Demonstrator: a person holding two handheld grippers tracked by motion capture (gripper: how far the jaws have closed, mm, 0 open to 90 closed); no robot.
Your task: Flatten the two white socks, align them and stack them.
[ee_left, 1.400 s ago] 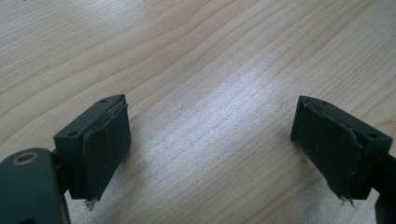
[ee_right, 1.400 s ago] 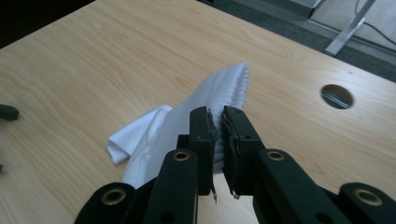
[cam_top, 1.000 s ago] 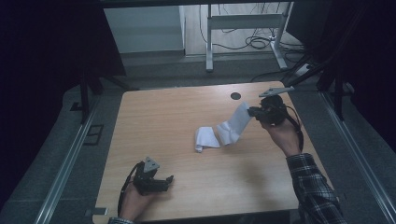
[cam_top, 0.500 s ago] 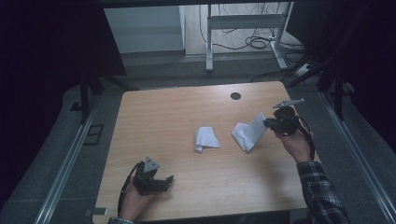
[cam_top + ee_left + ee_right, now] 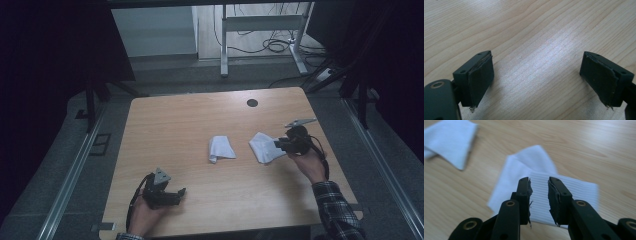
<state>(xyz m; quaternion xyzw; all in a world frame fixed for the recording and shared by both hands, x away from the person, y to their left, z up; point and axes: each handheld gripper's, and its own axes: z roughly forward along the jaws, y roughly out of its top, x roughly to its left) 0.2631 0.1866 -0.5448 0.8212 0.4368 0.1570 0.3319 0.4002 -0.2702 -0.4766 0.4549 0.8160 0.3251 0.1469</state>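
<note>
Wooden table [image 5: 200,120] bears a white cloth [image 5: 564,187] just beyond the right claw [image 5: 540,182], whose jaws have just been parting, released.

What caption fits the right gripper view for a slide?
Right gripper, jaws slightly parted, over a white ribbed sock on the wooden table; a second white sock lies apart.

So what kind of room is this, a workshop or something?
Probably a lab or recording bay: a bare light wooden table stands between dark curtains, metal floor rails run beside it, and loose cables lie on the floor behind.
</note>
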